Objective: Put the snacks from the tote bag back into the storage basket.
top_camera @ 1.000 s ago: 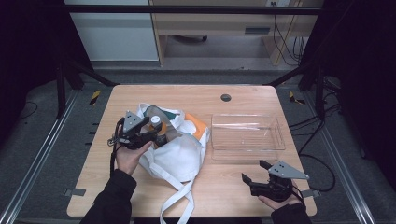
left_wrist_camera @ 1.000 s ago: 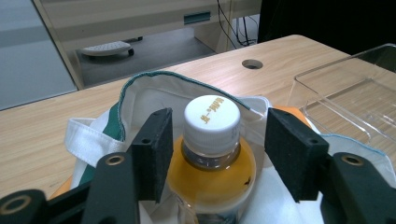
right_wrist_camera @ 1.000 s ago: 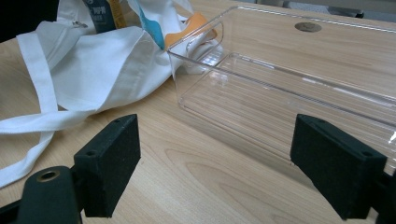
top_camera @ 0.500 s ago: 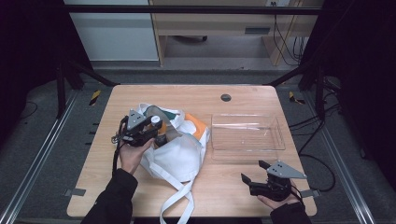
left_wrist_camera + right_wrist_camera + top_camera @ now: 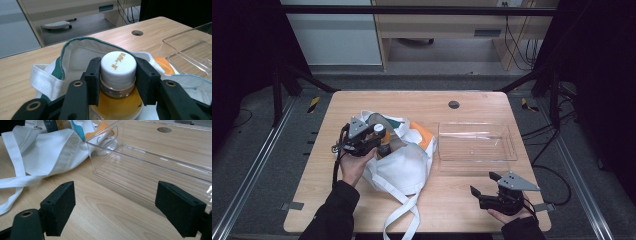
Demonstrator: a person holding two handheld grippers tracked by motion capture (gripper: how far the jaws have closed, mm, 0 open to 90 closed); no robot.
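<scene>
Pale wood makes up the counter [image 5: 422,107], with dark floor around it and a light cabinet beyond its far edge. Largest on it is the white cloth tote bag [image 5: 404,167], green-trimmed at the mouth, lying slack under and around the left gripper [image 5: 118,76]; its long straps trail off ahead and to the left of the right gripper's jaws. Just beyond the right gripper's jaws, close in front of them and running off to their right, sits a clear plastic tray [image 5: 155,167], its near corner touching the bag. An orange patch of something [image 5: 426,135] shows at the bag's mouth beside the tray; what it is cannot be told.

Between the left gripper's jaws stands a bottle of amber liquid [image 5: 117,105] with a white screw cap [image 5: 118,64] bearing gold print. Those jaws are closed against the cap and neck from either side, the bag's open mouth directly behind them.

Spread wide apart with nothing between them, the right gripper [image 5: 123,206] has its jaws low over bare wood.
</scene>
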